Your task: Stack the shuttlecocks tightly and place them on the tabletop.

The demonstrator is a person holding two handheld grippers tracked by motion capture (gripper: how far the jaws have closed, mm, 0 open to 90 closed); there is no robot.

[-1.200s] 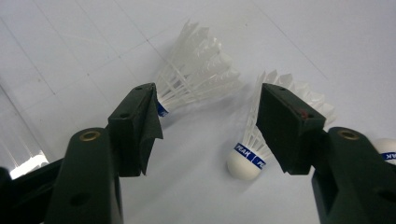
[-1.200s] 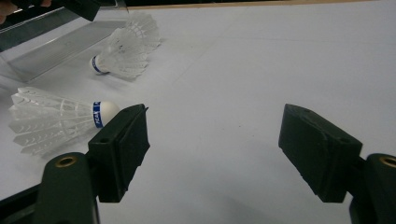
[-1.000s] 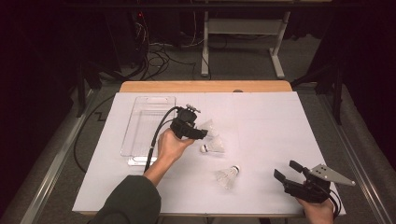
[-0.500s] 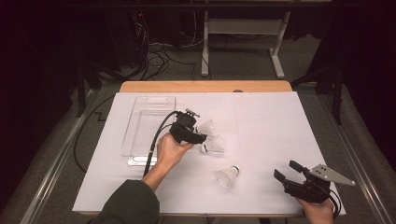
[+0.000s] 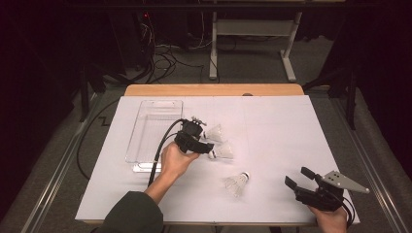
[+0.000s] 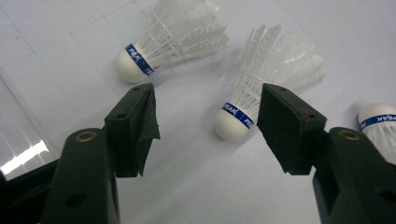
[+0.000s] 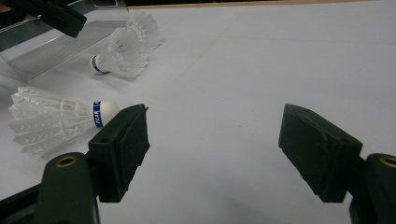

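Nothing has gone into the clear tray (image 5: 145, 141) near the tabletop's (image 5: 286, 131) left edge, and by the look of it all three shuttlecocks are left to be moved there, so the work is judged to be at its start. The left tool (image 5: 206, 145) hovers over the middle shuttlecock (image 6: 261, 98), its jaws apart and bracketing the cork end without touching it. The far shuttlecock (image 6: 173, 39) lies just beside that one, toward the tabletop's back edge; the near shuttlecock (image 5: 237, 182) lies apart, toward the front edge. The right tool (image 5: 299, 178) rests at the front right corner, jaws wide apart and empty. Each shuttlecock has a rounded white cork tip, a blue printed band and a flared skirt of stiff white feathers. The tray is a rigid, glossy transparent rectangle; the tabletop is covered in matte white paper.
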